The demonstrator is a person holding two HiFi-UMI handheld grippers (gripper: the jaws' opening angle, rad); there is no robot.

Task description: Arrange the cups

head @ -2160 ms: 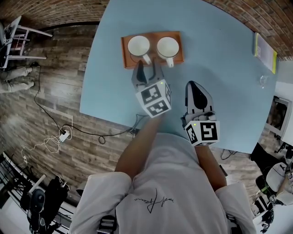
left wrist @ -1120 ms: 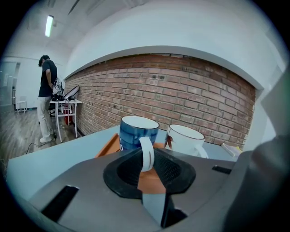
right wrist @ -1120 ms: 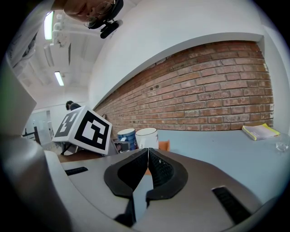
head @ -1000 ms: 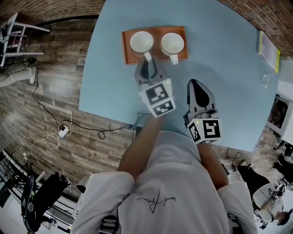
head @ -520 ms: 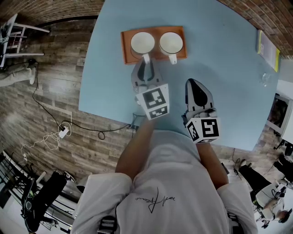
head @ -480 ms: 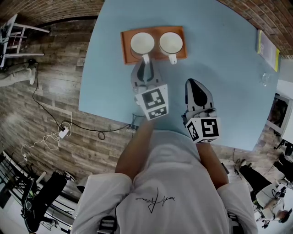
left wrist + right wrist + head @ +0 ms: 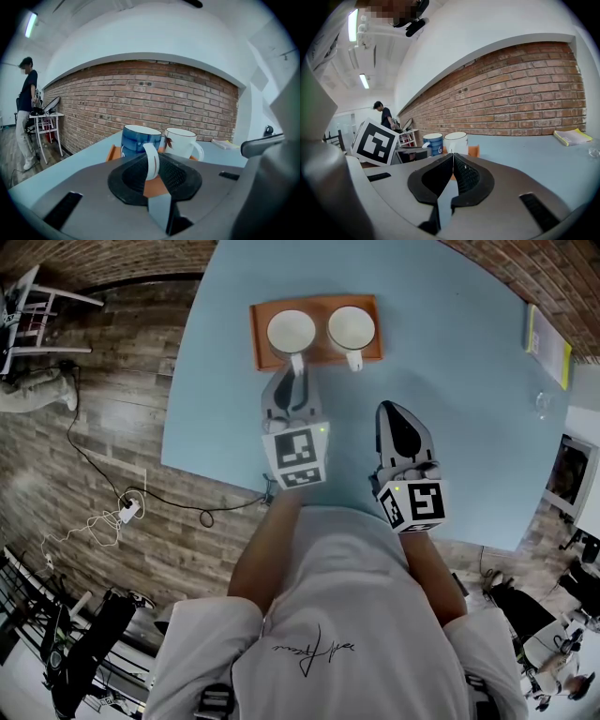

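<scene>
Left gripper [image 7: 293, 374], now rolled squarer than one second ago, pinches the handle [image 7: 151, 161] of the blue cup [image 7: 138, 140], which stays beside the white cup [image 7: 351, 327] on the orange tray [image 7: 260, 341]; right gripper [image 7: 395, 412] remains pressed together, empty.

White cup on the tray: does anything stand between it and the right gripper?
Nothing visible does. Only bare table lies between the right gripper and the white cup; the left gripper, on the handle of the blue cup, is aside.
</scene>
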